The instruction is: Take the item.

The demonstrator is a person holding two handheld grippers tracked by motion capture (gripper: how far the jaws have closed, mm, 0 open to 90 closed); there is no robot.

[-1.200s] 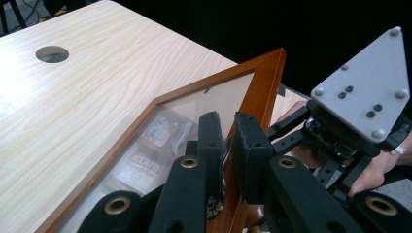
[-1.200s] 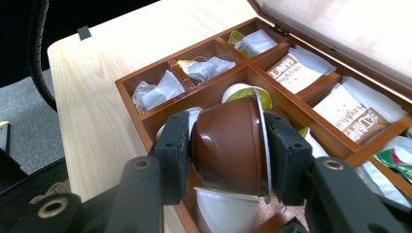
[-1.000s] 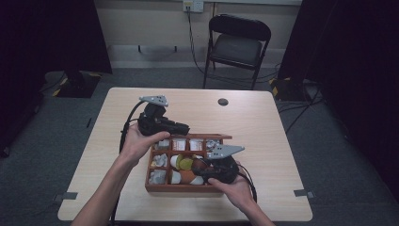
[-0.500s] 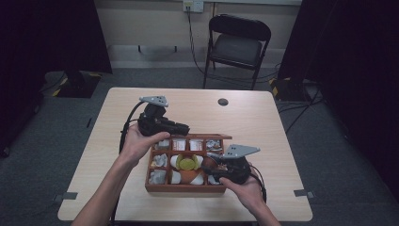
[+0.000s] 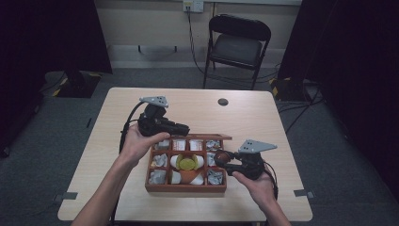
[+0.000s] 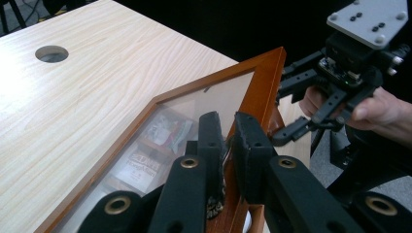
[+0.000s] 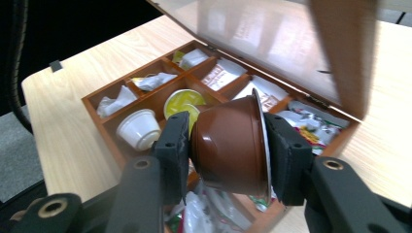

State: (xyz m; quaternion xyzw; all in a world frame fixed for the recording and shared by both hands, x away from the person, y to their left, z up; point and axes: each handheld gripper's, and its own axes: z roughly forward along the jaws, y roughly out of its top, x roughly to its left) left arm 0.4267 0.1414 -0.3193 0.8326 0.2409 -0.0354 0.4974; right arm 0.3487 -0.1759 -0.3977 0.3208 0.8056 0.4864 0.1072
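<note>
One pale wooden table [image 5: 263, 127], dark room, folding chair [image 5: 239, 44] behind.

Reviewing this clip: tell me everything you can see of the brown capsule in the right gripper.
The brown capsule is a small glossy cup, plastic by its look, tapering from a wide flanged rim with a thin silvery edge to a narrower rounded base. It lies on its side between the jaws of the right gripper, one pad on its base and the other against its rim face. It is held above the open wooden box, over the compartments of capsules and sachets, touching nothing but the pads. Its lid face is hidden.
</note>
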